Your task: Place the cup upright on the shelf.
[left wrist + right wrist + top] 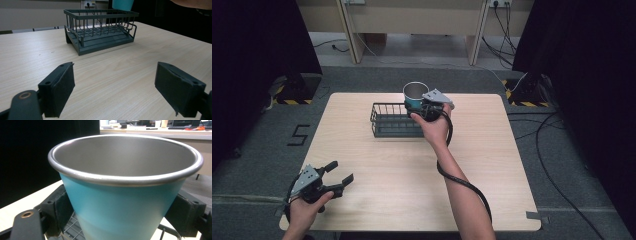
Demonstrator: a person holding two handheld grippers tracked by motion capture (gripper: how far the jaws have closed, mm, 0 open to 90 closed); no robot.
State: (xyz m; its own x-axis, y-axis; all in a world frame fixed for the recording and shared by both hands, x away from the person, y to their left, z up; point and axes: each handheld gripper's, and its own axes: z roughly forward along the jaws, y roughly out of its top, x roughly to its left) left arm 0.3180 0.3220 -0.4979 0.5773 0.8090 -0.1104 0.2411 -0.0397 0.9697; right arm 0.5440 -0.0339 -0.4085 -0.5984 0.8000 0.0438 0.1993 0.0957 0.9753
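A teal cup (414, 95) with a bare metal inside is held upright over the right end of a dark wire basket (387, 120) at the table's far middle. My right gripper (421, 106) is shut on the cup, its black jaws pressing both sides of the cup's body (120, 205). The cup's bottom is hidden, so I cannot tell whether it touches the basket. My left gripper (339, 172) rests open near the table's front left corner, nothing between its pads (58, 87). From it the basket (100, 30) stands ahead, the cup's base (122, 3) above its far rim.
The light wooden table (377, 185) has bare room between the basket and the left gripper. A black cable (462, 182) trails along the right forearm. Dark curtains stand at both sides, and cables lie on the grey floor to the right.
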